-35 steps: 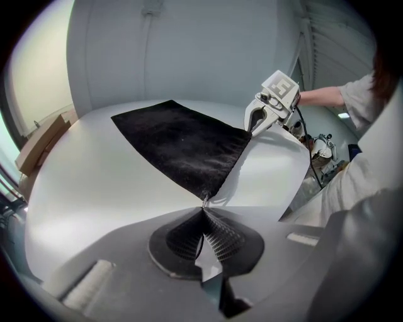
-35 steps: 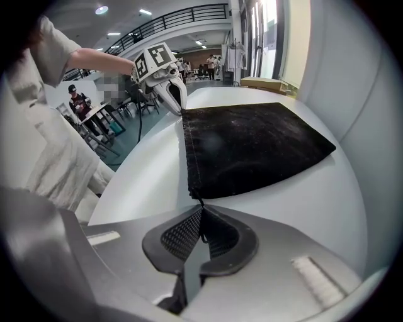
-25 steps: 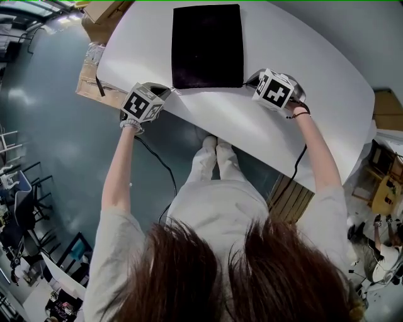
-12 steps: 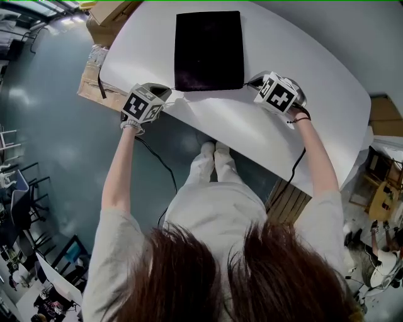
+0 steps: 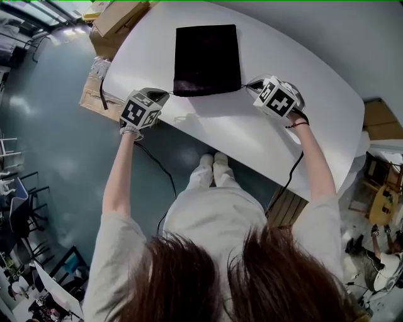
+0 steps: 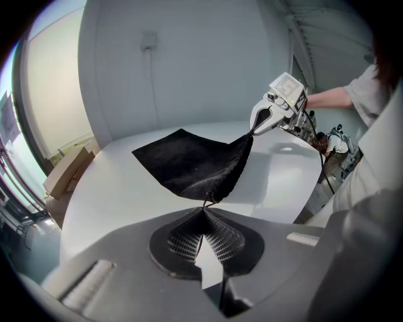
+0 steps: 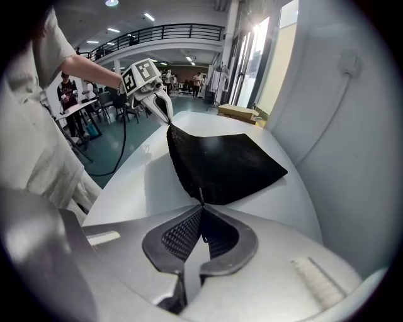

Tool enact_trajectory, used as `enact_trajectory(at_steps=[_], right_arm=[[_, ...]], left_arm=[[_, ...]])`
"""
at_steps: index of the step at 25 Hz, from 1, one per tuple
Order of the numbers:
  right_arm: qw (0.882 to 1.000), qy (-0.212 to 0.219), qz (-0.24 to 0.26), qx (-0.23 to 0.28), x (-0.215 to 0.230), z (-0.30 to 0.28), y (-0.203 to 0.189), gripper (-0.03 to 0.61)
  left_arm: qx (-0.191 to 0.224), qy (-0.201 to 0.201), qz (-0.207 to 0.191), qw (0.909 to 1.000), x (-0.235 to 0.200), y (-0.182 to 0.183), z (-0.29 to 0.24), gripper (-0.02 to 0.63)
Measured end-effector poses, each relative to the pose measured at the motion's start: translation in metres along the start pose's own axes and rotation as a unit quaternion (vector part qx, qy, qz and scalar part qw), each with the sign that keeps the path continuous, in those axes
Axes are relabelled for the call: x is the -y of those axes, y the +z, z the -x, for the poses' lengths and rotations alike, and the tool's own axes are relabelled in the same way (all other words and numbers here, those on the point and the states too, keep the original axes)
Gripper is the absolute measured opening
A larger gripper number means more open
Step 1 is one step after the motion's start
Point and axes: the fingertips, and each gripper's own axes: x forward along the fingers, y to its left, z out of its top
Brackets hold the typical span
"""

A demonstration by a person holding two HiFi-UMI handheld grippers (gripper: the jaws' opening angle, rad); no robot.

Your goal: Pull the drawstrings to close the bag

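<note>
A flat black drawstring bag (image 5: 208, 60) lies on the white round table (image 5: 302, 75), with its mouth toward me. My left gripper (image 5: 162, 94) is shut on the drawstring (image 6: 208, 200) at the mouth's left corner. My right gripper (image 5: 247, 84) is shut on the cord (image 7: 200, 195) at the right corner. In the left gripper view the bag (image 6: 189, 163) has its mouth edge lifted off the table and stretched between my jaws (image 6: 203, 210) and the other gripper (image 6: 263, 119). The right gripper view shows the same bag (image 7: 223, 163) hanging from my right gripper (image 7: 201, 206) across to the left gripper (image 7: 160, 107).
Cardboard boxes (image 5: 116, 16) and a wooden crate (image 5: 94, 94) stand on the floor off the table's left edge. Cables (image 5: 157, 166) trail from both grippers down past the table's near edge. A wall (image 6: 189, 63) stands behind the table. People and chairs (image 7: 75, 107) fill the hall behind.
Both grippers have risen with the cords held, and the bag's mouth edge has come up off the table between them. The bag's far end still rests on the table.
</note>
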Motion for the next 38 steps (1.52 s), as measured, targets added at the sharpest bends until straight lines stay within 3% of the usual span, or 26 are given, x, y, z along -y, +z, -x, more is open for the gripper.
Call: enact_trajectory(at_steps=[27, 38], right_arm=[[0.996, -0.076, 0.004, 0.051, 0.045, 0.054, 0.037, 0.014], [0.992, -0.106, 0.018, 0.064, 0.063, 0.076, 0.052, 0.014]], left_arm=[[0.079, 0.032, 0.002, 0.9964, -0.019, 0.065, 0.04, 0.001], [0.1, 0.056, -0.019, 0.9933, -0.03, 0.089, 0.062, 0.002]])
